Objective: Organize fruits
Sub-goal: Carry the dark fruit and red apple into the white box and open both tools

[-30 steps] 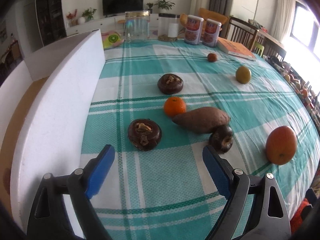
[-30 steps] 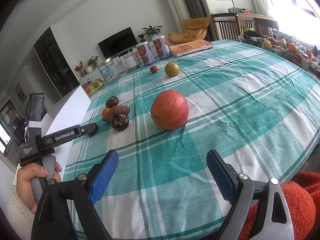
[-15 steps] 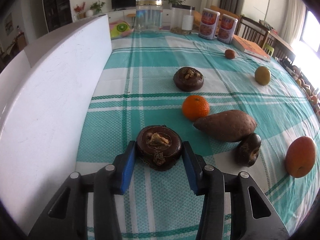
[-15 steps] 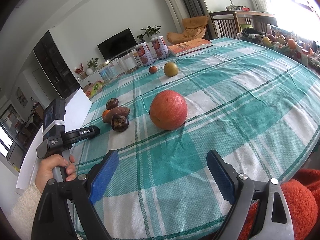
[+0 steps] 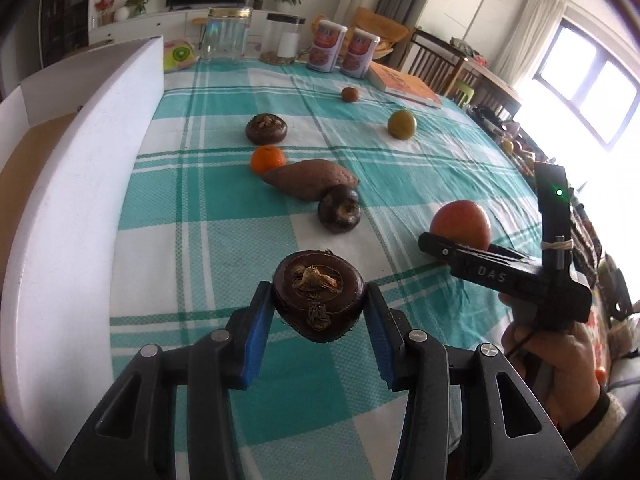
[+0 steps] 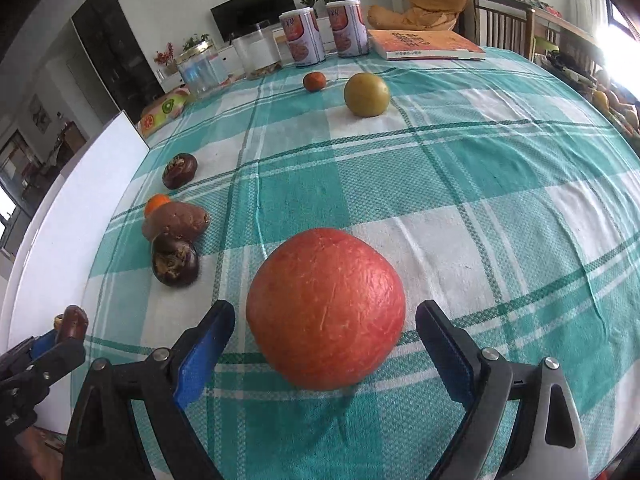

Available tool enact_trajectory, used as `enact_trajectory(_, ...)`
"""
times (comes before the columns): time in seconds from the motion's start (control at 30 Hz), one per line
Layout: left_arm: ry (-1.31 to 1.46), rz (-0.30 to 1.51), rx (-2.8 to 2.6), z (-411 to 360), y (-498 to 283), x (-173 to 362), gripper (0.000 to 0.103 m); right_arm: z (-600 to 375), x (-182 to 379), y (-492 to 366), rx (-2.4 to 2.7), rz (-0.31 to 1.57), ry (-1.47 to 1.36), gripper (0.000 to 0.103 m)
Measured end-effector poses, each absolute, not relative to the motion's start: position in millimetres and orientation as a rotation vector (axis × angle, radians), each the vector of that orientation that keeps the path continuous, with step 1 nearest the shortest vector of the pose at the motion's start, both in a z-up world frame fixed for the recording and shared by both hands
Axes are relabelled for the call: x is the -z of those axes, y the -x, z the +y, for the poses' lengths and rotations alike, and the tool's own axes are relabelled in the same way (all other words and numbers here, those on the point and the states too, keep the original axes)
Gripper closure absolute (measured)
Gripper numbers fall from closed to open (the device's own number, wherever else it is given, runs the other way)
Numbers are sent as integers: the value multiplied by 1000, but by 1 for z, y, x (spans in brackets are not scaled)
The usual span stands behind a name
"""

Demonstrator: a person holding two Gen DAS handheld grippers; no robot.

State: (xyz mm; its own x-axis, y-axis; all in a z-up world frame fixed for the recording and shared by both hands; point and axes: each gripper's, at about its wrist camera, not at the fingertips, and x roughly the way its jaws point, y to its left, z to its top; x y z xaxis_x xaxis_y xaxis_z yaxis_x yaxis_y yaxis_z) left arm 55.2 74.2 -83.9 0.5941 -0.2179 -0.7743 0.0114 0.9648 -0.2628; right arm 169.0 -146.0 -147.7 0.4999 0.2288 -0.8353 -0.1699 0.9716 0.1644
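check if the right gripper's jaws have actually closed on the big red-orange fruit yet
Not yet. The right gripper straddles the big red-orange round fruit, its jaws have just been closing, but gaps show either side between blue pads and skin.

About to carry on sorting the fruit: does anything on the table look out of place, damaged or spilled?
One thing: a sweet potato lies among the fruit, touching the small orange and a dark brown fruit. It is a vegetable, so it looks out of place. Nothing looks spilled or broken on the checked tablecloth.
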Motion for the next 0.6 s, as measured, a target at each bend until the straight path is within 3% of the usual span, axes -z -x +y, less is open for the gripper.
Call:
enact_trajectory(0.37,294,869,259,73,-17,33,56,-181,120,-127,-290,1002,-402,36)
enact_trajectory(0.6,378,723,216,137,11,-27,56,-102,53,-107,-539,955,-422,36)
